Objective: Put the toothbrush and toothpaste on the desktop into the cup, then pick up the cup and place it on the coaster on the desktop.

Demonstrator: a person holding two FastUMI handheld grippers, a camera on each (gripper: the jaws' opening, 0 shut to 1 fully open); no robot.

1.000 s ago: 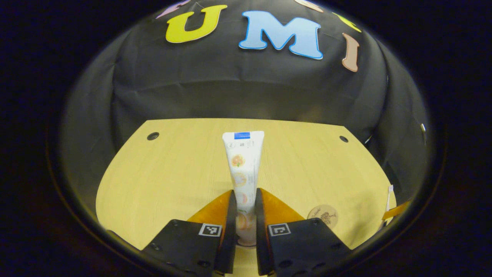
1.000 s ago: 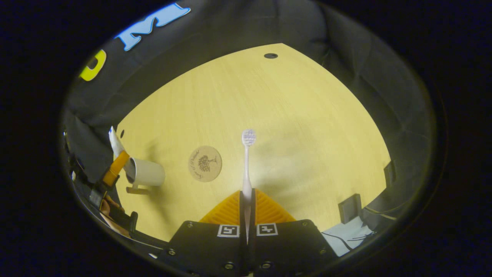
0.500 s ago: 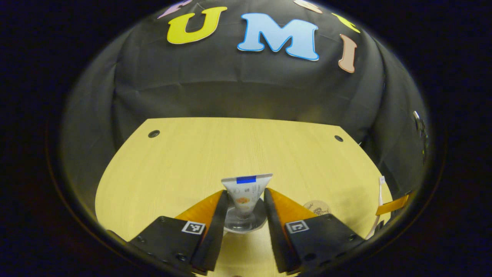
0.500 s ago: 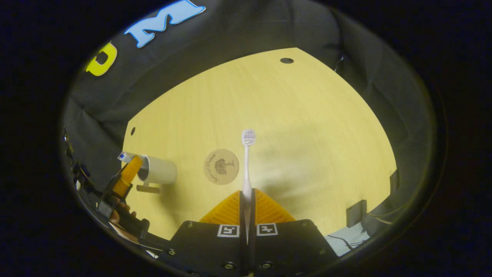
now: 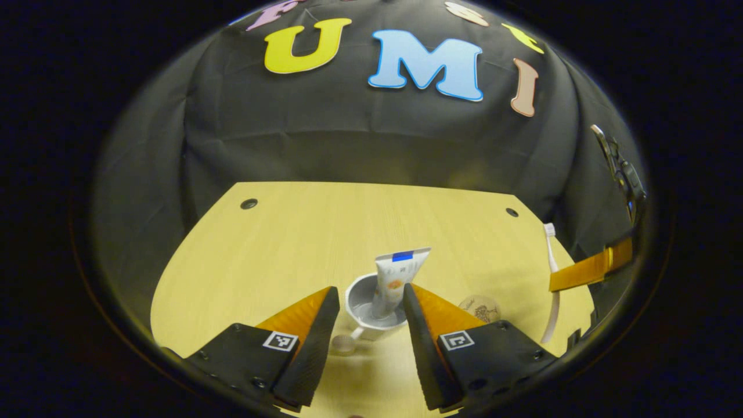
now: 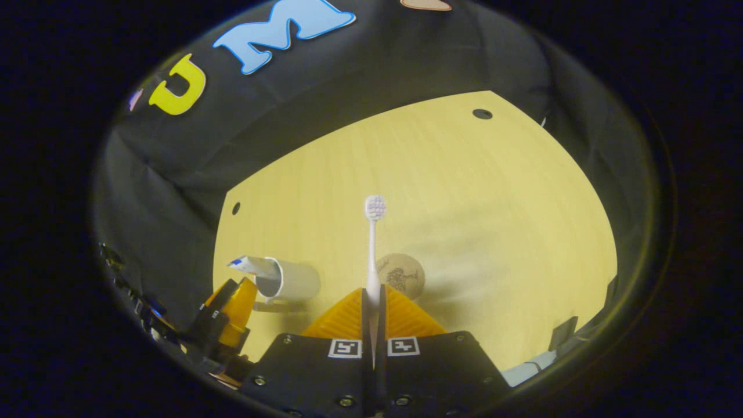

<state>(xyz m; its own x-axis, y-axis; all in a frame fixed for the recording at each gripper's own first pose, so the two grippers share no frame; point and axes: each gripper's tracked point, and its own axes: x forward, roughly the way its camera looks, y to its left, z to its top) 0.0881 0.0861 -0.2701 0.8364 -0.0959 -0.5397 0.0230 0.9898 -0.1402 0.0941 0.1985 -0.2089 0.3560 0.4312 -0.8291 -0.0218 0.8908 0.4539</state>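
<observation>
- My left gripper hung above the cup, its fingers spread wide with nothing between them.
- The toothpaste stood in the cup cap-down, its flat crimped end leaning out over the rim toward the right.
- My right gripper was clamped tight on the lower handle of the toothbrush, whose bristle head pointed forward and away over the desk.
- In the right gripper view the cup sat to the left of my fingers, with the coaster just behind the brush handle.
- In the left gripper view the coaster lay on the desk just right of the cup, apart from it.
- Farther right, the toothbrush showed in the grip of the other gripper.
- Judged from this, the brush was light, stiff and thin; held low on the handle, it should go in handle-first beside the tube.
- The cup looked hard and smooth, likely slippery, and top-heavy once loaded; I would take it by the wall near the rim, or by its small handle, and keep it upright.
</observation>
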